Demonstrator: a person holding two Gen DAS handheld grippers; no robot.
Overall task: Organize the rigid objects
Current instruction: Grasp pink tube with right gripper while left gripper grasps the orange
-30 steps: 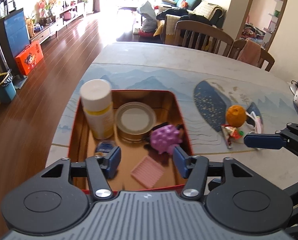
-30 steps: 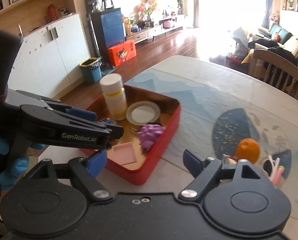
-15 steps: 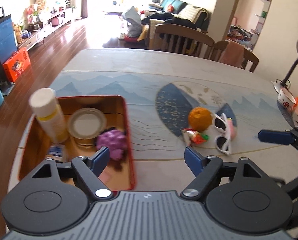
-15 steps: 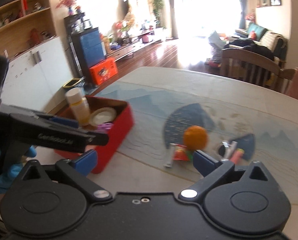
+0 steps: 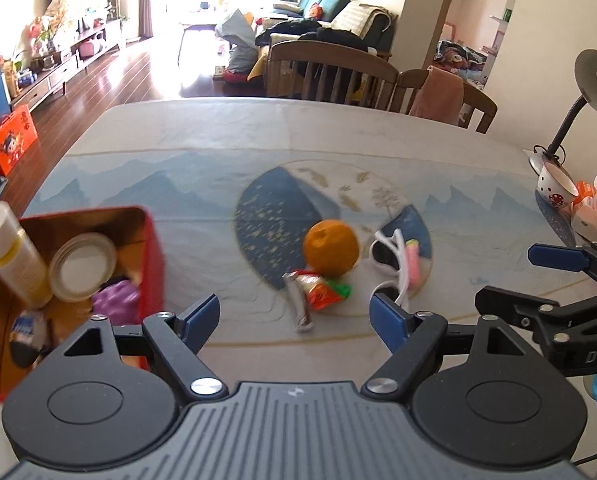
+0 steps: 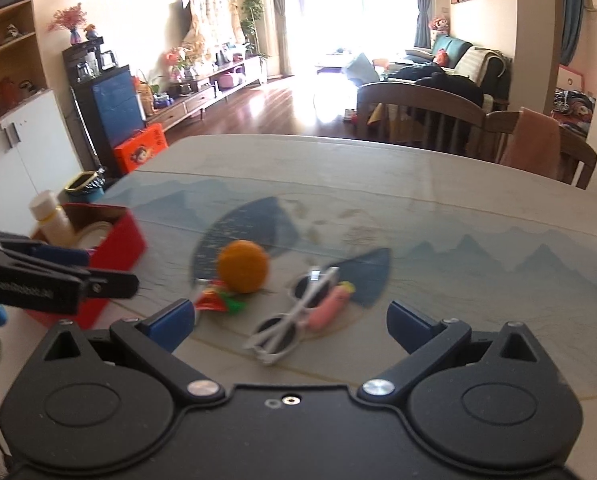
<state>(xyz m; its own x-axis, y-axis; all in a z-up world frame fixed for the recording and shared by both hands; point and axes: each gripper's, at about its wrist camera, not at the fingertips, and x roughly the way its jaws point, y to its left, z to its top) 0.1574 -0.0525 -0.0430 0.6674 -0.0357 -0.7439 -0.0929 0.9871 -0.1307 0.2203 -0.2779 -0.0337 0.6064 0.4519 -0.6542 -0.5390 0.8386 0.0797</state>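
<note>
Sunlit bench [image 5: 218, 140] carries an orange [image 5: 330, 247], sunglasses [image 6: 294, 320] and red box [image 5: 150, 256]; both tools, left [image 5: 294, 318] and right [image 6: 292, 322], spread wider, pinching nothing.

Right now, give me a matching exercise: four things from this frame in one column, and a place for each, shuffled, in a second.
Things:
1. orange
2. white bottle
3. white sunglasses
4. spotted mug

Places:
A. upright inside the red box
B. at the foot of the desk lamp
C. on the dark blue circle of the tablecloth, behind a snack wrapper
D. on the cloth beside a pink item

Pairs: 1-C, 2-A, 3-D, 4-B
</note>
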